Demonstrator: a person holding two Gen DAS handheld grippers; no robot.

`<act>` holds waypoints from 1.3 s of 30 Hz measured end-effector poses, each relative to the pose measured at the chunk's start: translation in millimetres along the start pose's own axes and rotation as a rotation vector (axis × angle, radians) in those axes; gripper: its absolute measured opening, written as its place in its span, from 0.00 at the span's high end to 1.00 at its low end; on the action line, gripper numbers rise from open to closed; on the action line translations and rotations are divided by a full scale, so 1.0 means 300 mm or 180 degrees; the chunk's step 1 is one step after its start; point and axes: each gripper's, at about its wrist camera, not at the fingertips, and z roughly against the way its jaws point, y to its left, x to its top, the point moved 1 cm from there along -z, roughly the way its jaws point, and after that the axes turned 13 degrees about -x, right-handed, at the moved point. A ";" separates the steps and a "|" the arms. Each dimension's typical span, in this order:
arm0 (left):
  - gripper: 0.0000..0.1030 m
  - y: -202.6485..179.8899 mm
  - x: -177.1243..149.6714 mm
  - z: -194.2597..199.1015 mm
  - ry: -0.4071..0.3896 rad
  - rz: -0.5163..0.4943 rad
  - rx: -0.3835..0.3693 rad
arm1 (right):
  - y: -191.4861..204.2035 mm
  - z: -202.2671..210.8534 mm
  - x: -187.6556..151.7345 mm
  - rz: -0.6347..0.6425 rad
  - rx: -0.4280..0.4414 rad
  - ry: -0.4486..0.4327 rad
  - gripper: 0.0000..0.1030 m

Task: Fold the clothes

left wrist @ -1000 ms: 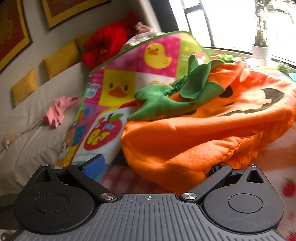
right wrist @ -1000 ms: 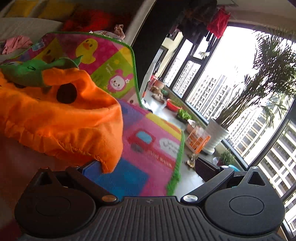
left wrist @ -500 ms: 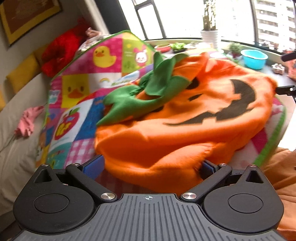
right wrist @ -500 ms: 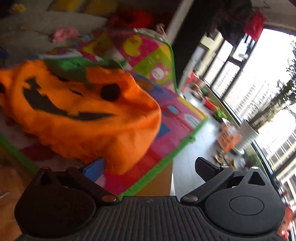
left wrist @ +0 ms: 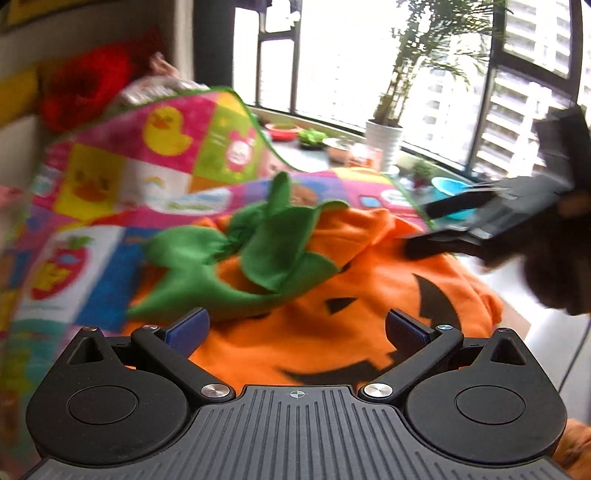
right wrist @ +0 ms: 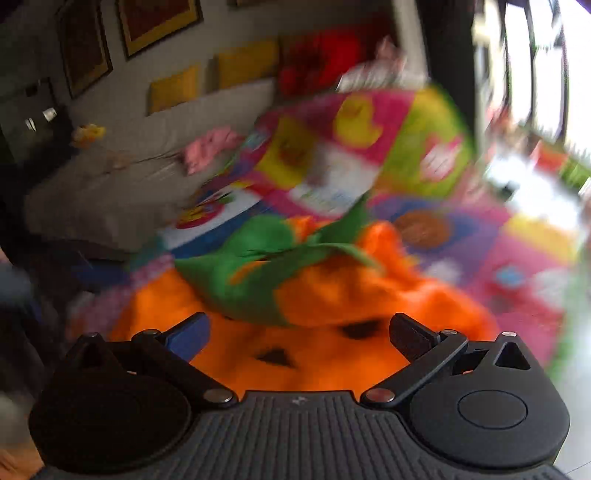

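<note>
Nearest in the left wrist view: left gripper (left wrist: pixel 295 326), jaws spread wide, nothing between them, blue-padded fingertips (left wrist: pixel 186 328) hovering over the near edge of an orange pumpkin costume (left wrist: pixel 369 295). Costume lying rumpled on a bright patchwork play mat (left wrist: pixel 122 177), black jack-o'-lantern face turned up, green leaf collar (left wrist: pixel 258 254) bunched on top toward the far side. Just past the costume on the right, the right gripper (left wrist: pixel 424 229), motion-blurred, jaws apart, dark fingers reaching in over the orange edge beside the collar; touching or not, cannot tell. Far half of the mat propped up behind, showing yellow duck squares. Beyond it on the left, a red plush thing (left wrist: pixel 85 88) on a pale sofa; on the right, a window sill with a white potted plant (left wrist: pixel 382 140) and a blue bowl (left wrist: pixel 448 186), tall buildings outside. In the right wrist view, heavily blurred: right gripper (right wrist: pixel 297 332) near the lens, jaws parted and holding nothing, costume (right wrist: pixel 303 354) directly under and between the fingertips, collar (right wrist: pixel 266 269) just ahead. Further back, a pink garment (right wrist: pixel 208 146) on the pale sofa (right wrist: pixel 92 195), yellow cushions (right wrist: pixel 173 88) along the wall, framed pictures (right wrist: pixel 159 22) above.
</note>
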 end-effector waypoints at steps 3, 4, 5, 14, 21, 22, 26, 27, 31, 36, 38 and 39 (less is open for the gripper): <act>0.00 0.047 -0.012 -0.098 0.0187 0.0153 -0.0177 | 0.025 -0.123 0.100 -0.0200 0.0320 0.0240 0.00; 0.00 0.064 -0.015 -0.120 0.0226 0.0202 -0.0220 | 0.034 -0.164 0.133 -0.0266 0.0427 0.0320 0.00; 0.00 0.081 -0.016 -0.139 0.0251 0.0248 -0.0256 | 0.042 -0.205 0.166 -0.0333 0.0534 0.0401 0.00; 0.00 0.224 -0.024 -0.243 0.0396 0.0662 -0.0461 | 0.171 -0.712 0.348 -0.1001 0.1115 0.1894 0.00; 0.00 0.209 -0.046 -0.260 0.0432 0.0555 -0.0420 | 0.248 -0.916 0.499 -0.0965 0.1067 0.1266 0.00; 0.00 0.207 -0.049 -0.259 0.0435 0.0542 -0.0419 | 0.240 -0.883 0.554 -0.0811 0.0896 0.0791 0.00; 0.00 0.204 -0.057 -0.254 0.0435 0.0528 -0.0416 | 0.221 -0.743 0.650 0.0055 0.0082 0.0008 0.00; 0.00 0.203 -0.059 -0.252 0.0428 0.0540 -0.0415 | 0.205 -0.702 0.642 0.0197 0.0026 -0.0041 0.00; 0.00 0.205 -0.061 -0.253 0.0431 0.0543 -0.0389 | 0.134 -0.520 0.543 0.0877 -0.0363 -0.0233 0.00; 0.00 0.196 -0.051 -0.270 0.0482 0.0491 -0.0353 | 0.083 -0.455 0.304 0.1876 -0.0434 0.0374 0.00; 0.00 0.190 -0.046 -0.275 0.0515 0.0474 -0.0328 | 0.065 -0.532 0.232 0.2336 -0.1271 0.0242 0.00; 0.00 0.187 -0.043 -0.277 0.0534 0.0460 -0.0315 | 0.037 -0.588 0.221 0.2430 -0.1755 0.0131 0.00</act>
